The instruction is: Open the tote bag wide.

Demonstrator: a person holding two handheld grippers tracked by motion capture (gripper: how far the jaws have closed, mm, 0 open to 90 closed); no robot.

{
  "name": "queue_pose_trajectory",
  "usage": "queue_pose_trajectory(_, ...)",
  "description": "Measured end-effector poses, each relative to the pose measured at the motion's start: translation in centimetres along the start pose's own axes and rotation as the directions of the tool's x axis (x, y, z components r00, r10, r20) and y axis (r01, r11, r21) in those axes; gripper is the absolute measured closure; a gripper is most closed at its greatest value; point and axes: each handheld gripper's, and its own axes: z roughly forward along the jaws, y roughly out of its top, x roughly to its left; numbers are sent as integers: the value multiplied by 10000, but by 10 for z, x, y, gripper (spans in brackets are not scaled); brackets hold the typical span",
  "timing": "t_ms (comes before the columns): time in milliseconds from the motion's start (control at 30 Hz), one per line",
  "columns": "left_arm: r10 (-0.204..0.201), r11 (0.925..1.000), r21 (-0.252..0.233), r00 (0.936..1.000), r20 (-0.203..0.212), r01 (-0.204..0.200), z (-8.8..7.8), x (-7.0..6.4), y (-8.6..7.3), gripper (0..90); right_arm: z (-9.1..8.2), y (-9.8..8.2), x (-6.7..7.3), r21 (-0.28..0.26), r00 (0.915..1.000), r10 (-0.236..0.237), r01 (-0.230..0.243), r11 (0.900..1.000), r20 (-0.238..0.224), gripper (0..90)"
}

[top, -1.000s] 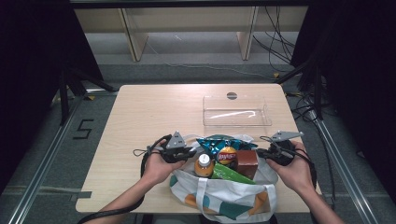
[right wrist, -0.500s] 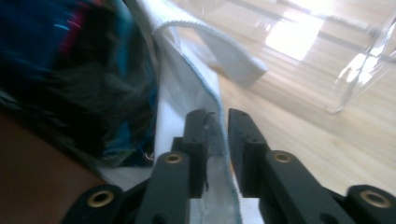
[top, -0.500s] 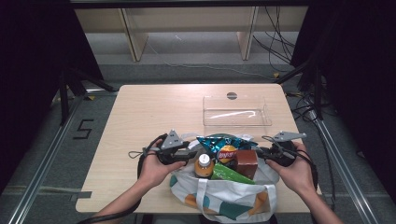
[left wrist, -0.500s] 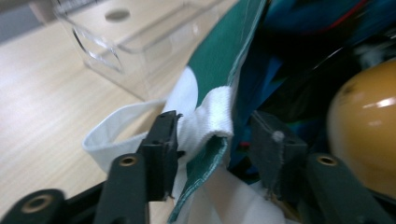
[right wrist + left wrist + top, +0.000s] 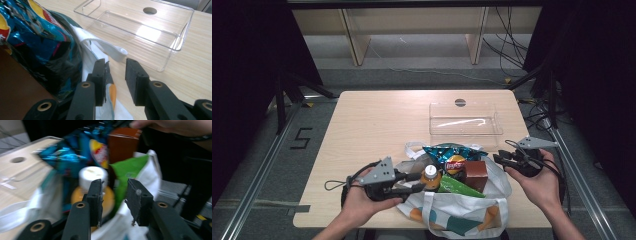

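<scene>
1. High view: white printed fabric tote bag (image 5: 462, 212), packed with snacks, is seen at the near tabletop (image 5: 377, 120) edge.
2. Left claw (image 5: 419, 182), jaws just narrowed, is held partly open and empty at the bag's left rim.
3. Right claw (image 5: 498, 158), jaws just widened, is held partly open and empty at the bag's right rim.

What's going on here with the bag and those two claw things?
A person sits at a wooden table holding a claw in each hand, one at each side of a white tote bag stuffed with groceries. The left claw points at an orange bottle in the bag; its jaws have just been closing a little, with nothing gripped. The right claw sits by the bag's other edge, jaws just opened and empty. A clear plastic tray waits empty behind the bag.
</scene>
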Motion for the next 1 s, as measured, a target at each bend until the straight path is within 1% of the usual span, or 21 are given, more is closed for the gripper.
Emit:
queue_pose_trajectory(67, 262, 9991, 323, 9995, 174, -268, 10, -5, -1, 642, 2, -1, -1, -25, 9999, -104, 105, 9999, 21, 703)
queue_pose_trajectory(100, 508, 9974, 503, 9983, 293, -522, 16, -6, -2, 626, 2, -2, -1, -86, 10000, -69, 69, 9999, 40, 703)
queue_pose_trajectory(133, 508, 9974, 503, 9983, 293, -522, 16, -6, -2, 607, 2, -2, 0, -43, 10000, -58, 58, 10000, 43, 702)
queue_pose_trajectory(167, 799, 9921, 953, 9966, 211, -815, 25, -9, -3, 583, 2, -2, 0, 19, 10000, -34, 34, 10000, -21, 702)
queue_pose_trajectory(200, 1025, 9877, 1167, 9945, 233, -1045, 29, -9, -4, 580, 2, -2, 0, 6, 10000, -54, 54, 10000, -28, 701)
queue_pose_trajectory(267, 1155, 9817, 1480, 9925, 398, -1202, 36, -10, -5, 583, 2, -2, 0, 36, 10000, -51, 51, 10000, -32, 700)
queue_pose_trajectory(300, 1304, 9769, 1637, 9900, 528, -1374, 39, -11, -6, 594, 3, -2, -1, 25, 9999, -110, 110, 9999, -18, 699)
queue_pose_trajectory(333, 1266, 9744, 1803, 9906, 519, -1340, 42, -12, -8, 601, 3, -3, -1, 59, 10000, -29, 29, 10000, -20, 698)
queue_pose_trajectory(367, 1424, 9664, 2079, 9882, 570, -1512, 44, -12, -9, 641, 3, -3, -1, 66, 10000, -4, 4, 10000, -64, 696)
queue_pose_trajectory(400, 1492, 9631, 2179, 9872, 568, -1581, 47, -13, -10, 692, 4, -3, -2, 14, 10000, -34, 34, 10000, -30, 695)
queue_pose_trajectory(433, 1444, 9611, 2279, 9872, 678, -1562, 49, -14, -12, 731, 4, -4, -1, -4, 10000, 91, -91, 10000, 15, 694)
queue_pose_trajectory(467, 1377, 9567, 2489, 9880, 695, -1508, 50, -15, -14, 765, 3, -3, -1, 140, 9999, 124, -123, 9998, -24, 693)
queue_pose_trajectory(533, 1245, 9520, 2715, 9891, 787, -1414, 53, -15, -18, 790, 4, -3, -2, 120, 10000, 39, -39, 9999, -50, 692)
queue_pose_trajectory(600, 956, 9523, 2832, 9923, 788, -1142, 57, -15, -24, 804, 5, -4, -2, 193, 10000, 28, -26, 9998, -59, 693)
queue_pose_trajectory(667, 905, 9451, 3064, 9921, 872, -1132, 60, -14, -29, 810, 8, -5, -2, 213, 10000, -6, 7, 9998, -16, 697)
queue_pose_trajectory(767, 1009, 9343, 3336, 9908, 904, -1256, 64, -15, -36, 813, 10, -8, 0, 714, 9999, -14, 26, 9974, -167, 704)
queue_pose_trajectory(800, 1024, 9290, 3466, 9901, 962, -1298, 65, -15, -37, 813, 11, -10, -1, 737, 9996, -226, 236, 9970, -152, 701)
queue_pose_trajectory(833, 1051, 9228, 3612, 9895, 996, -1343, 66, -14, -39, 813, 11, -10, 0, 865, 9999, 49, -35, 9962, -156, 698)
queue_pose_trajectory(867, 849, 9276, 3554, 9914, 993, -1150, 68, -14, -41, 813, 11, -11, 0, 831, 9998, 35, -17, 9965, -204, 693)
queue_pose_trajectory(900, 906, 9210, 3699, 9907, 1011, -1219, 68, -13, -42, 813, 10, -12, 1, 858, 9996, 150, -130, 9962, -233, 690)
queue_pose_trajectory(1000, 855, 9258, 3604, 9919, 939, -1139, 68, -13, -41, 812, 4, -11, 1, 741, 9995, 245, -230, 9970, -205, 682)
